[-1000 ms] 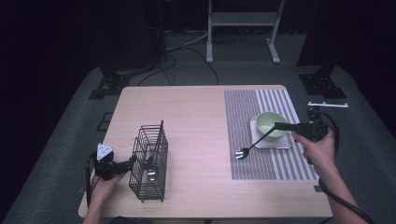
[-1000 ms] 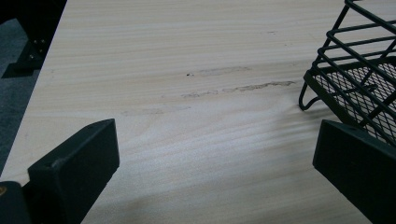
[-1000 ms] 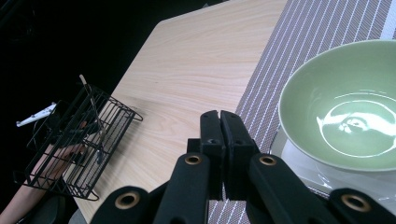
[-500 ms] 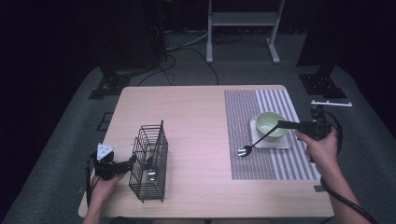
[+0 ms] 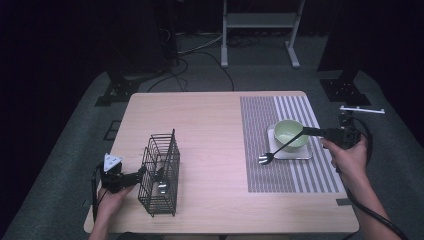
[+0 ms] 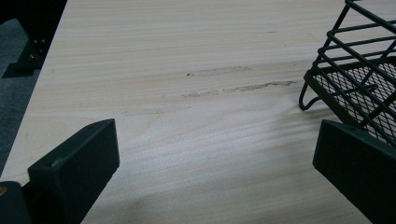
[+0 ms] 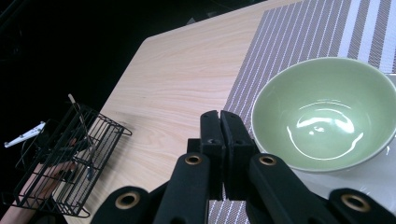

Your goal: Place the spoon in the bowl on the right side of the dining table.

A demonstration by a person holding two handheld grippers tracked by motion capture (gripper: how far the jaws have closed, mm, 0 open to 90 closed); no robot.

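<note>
Gripping a fork [image 5: 280,148] by its handle end, the right tongs [image 5: 306,131] hang it beside the bowl [image 5: 291,133]; it could swing. Left tongs [image 5: 141,174] gape beside the rack [image 5: 161,172].

A pale green bowl [image 5: 290,134] sits on a white square plate [image 5: 291,152] at the right of a light wood-grain surface [image 5: 210,130]. Beneath them lies a placemat [image 5: 290,175] finely striped grey and white, with broader bands toward its far right. At near left stands a black wire basket [image 5: 161,173]. Both tools are black.
</note>
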